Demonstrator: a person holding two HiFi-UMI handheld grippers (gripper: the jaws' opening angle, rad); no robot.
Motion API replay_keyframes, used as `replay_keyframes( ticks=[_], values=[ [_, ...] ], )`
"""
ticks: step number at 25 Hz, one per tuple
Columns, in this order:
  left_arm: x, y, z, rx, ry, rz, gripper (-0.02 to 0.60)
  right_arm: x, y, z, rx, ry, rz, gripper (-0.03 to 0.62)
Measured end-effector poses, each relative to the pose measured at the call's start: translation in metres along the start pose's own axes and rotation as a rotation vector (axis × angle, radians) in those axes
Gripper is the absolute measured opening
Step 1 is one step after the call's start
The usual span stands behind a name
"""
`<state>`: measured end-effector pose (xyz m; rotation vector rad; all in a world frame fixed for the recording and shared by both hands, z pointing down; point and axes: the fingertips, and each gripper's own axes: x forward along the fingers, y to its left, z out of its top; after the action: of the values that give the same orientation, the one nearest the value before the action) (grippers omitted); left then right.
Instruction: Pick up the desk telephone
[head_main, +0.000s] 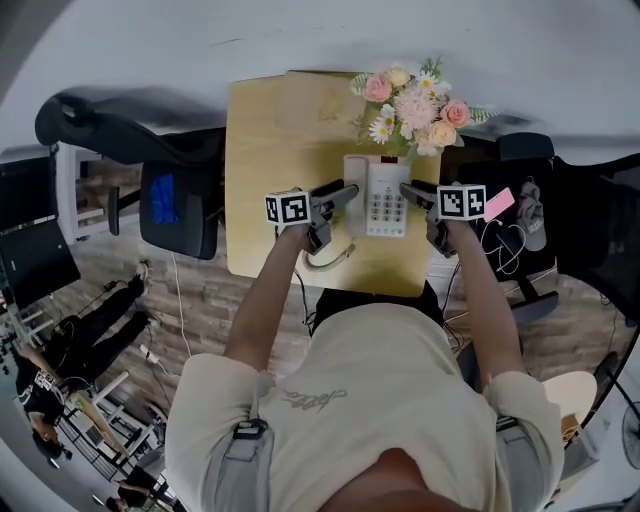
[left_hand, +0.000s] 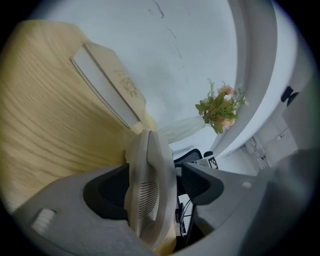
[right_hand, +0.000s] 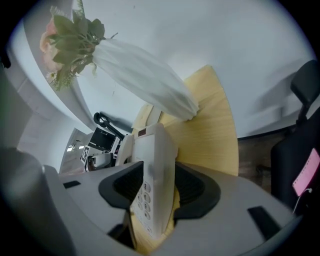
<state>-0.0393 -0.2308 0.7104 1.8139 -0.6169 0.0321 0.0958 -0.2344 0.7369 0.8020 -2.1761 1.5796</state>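
A cream desk telephone (head_main: 380, 196) with a keypad lies flat on the light wooden table (head_main: 262, 160), its handset (head_main: 357, 188) in the cradle on its left side. My left gripper (head_main: 336, 198) reaches in from the left. In the left gripper view the handset (left_hand: 147, 182) stands between its jaws, with a dark gap on the right side. My right gripper (head_main: 414, 194) comes in from the right. Its jaws straddle the keypad edge of the telephone (right_hand: 154, 165) in the right gripper view, and I see no squeeze on it. Both grippers are open.
A bouquet of pink and white flowers (head_main: 415, 105) in a white wrap (right_hand: 145, 75) stands just behind the telephone. The phone cord (head_main: 332, 258) curls near the table's front edge. A flat pale board (left_hand: 107, 82) lies at the back left. Black chairs (head_main: 180, 205) flank the table.
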Motion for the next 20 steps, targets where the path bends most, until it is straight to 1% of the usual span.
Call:
replay_keyframes(
  ticks=[2, 5, 8, 10, 12, 17, 20],
  values=[
    [0.007, 0.003, -0.002, -0.003, 0.035, -0.009, 0.318, 0.005, -0.004, -0.001, 0.016, 0.017, 0.002, 0.178],
    [0.015, 0.007, -0.002, -0.014, 0.078, -0.027, 0.33, 0.013, -0.003, -0.001, 0.074, 0.029, 0.057, 0.189],
    [0.019, 0.011, -0.006, -0.068, 0.127, -0.075, 0.353, 0.023, -0.002, -0.003, 0.132, 0.045, 0.111, 0.221],
    [0.021, 0.012, -0.009, -0.114, 0.153, -0.113, 0.367, 0.027, 0.0, -0.004, 0.142, 0.054, 0.129, 0.229],
    [0.023, 0.01, -0.01, -0.136, 0.169, -0.141, 0.371, 0.028, 0.001, -0.004, 0.144, 0.062, 0.141, 0.232],
    [0.027, 0.01, -0.01, -0.129, 0.2, -0.165, 0.376, 0.03, 0.0, -0.004, 0.149, 0.085, 0.18, 0.233],
    [0.028, 0.009, -0.01, -0.094, 0.214, -0.173, 0.377, 0.031, 0.0, -0.004, 0.123, 0.089, 0.18, 0.233]
  ],
)
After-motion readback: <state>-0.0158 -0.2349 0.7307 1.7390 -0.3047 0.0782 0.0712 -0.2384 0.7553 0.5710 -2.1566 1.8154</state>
